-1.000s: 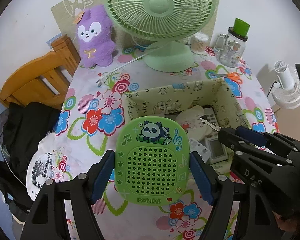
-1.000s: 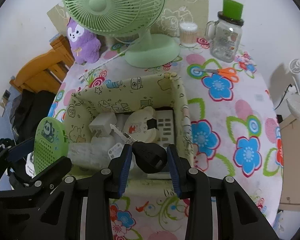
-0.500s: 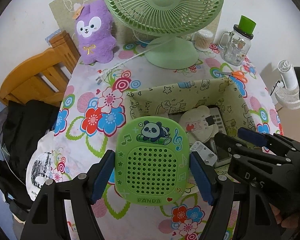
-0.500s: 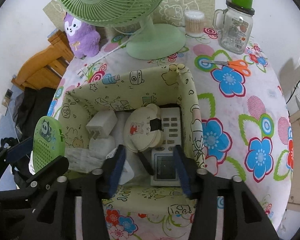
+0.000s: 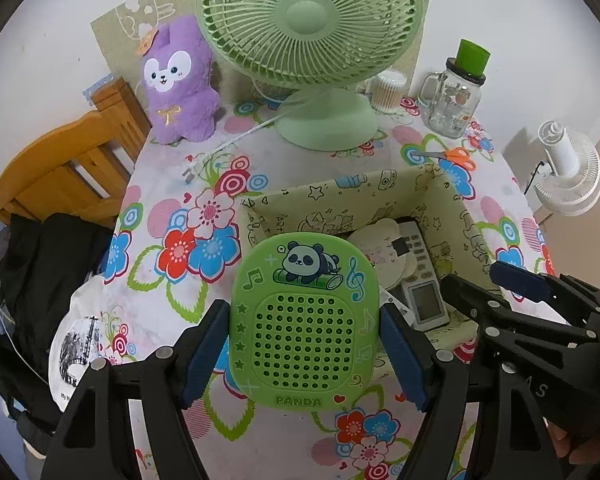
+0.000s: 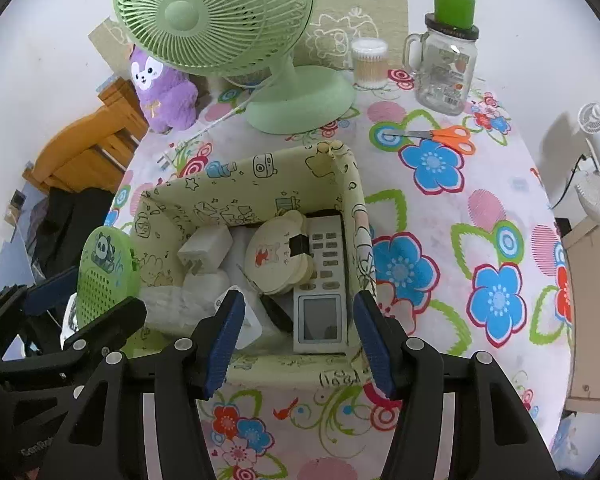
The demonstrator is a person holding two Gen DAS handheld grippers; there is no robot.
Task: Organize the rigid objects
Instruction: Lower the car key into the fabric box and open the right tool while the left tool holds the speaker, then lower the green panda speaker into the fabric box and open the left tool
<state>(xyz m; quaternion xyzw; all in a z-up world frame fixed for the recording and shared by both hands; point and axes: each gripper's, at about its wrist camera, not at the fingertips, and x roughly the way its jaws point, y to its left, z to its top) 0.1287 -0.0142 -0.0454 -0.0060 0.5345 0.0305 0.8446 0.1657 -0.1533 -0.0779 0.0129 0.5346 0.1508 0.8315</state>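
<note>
My left gripper [image 5: 305, 354] clamps the flat green perforated plastic panda case [image 5: 305, 320] by its side edges, held upright just outside the left wall of the pale-yellow doodle-print fabric box [image 6: 236, 184]. My right gripper [image 6: 296, 346] hangs spread wide and empty above the box's near edge. Inside: a white remote control [image 6: 324, 280] against the right wall, a cream bear-shaped disc [image 6: 278, 258], and a white plug adapter [image 6: 206, 250]. Bare floral-tablecloth table [image 6: 440, 240] lies right of the box. Green desk fan [image 6: 236, 40], orange-handled scissors [image 6: 440, 135] and a glass mug jar [image 6: 446, 68] sit along the far edge.
</note>
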